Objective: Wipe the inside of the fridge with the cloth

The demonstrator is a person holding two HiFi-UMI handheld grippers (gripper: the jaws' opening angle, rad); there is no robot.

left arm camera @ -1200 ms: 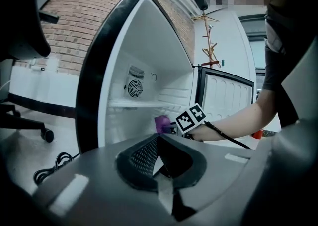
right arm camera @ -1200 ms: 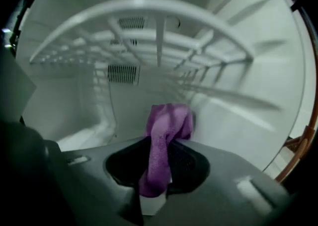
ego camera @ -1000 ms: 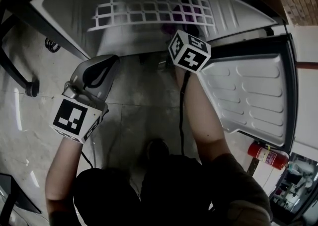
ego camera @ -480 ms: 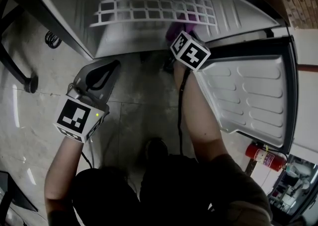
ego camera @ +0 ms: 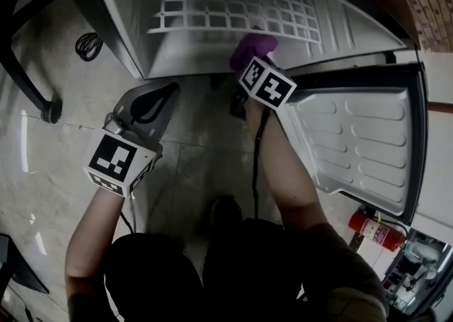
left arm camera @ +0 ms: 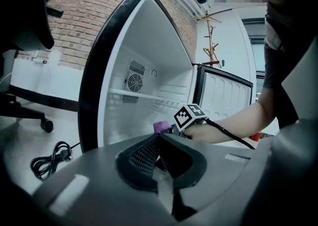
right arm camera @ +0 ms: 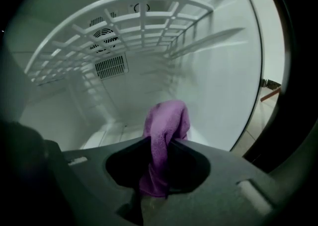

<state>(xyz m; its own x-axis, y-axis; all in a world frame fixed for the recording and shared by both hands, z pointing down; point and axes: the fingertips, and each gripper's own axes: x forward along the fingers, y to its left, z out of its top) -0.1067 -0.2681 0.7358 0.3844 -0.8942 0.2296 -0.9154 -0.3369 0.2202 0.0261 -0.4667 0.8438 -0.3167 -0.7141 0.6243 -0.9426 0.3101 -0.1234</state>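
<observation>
The left claw [left arm camera: 159, 143] is closed and empty and hangs outside the fridge [ego camera: 198, 52]; we hold it clear of the opening. The right claw [right arm camera: 158, 145] grips the purple cloth [right arm camera: 168, 118] inside, below the wire shelf [right arm camera: 124, 26]. The cloth appears not to touch the side wall [right arm camera: 218, 81] yet. We press its bunched end flat against the wall and sweep in overlapping strokes.

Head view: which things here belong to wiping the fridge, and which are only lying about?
Belong to the job:
purple cloth
right gripper, shut on it
open fridge
its wire shelf

Only lying about:
coiled black cable
red fire extinguisher
chair castor
left gripper, shut and empty
</observation>
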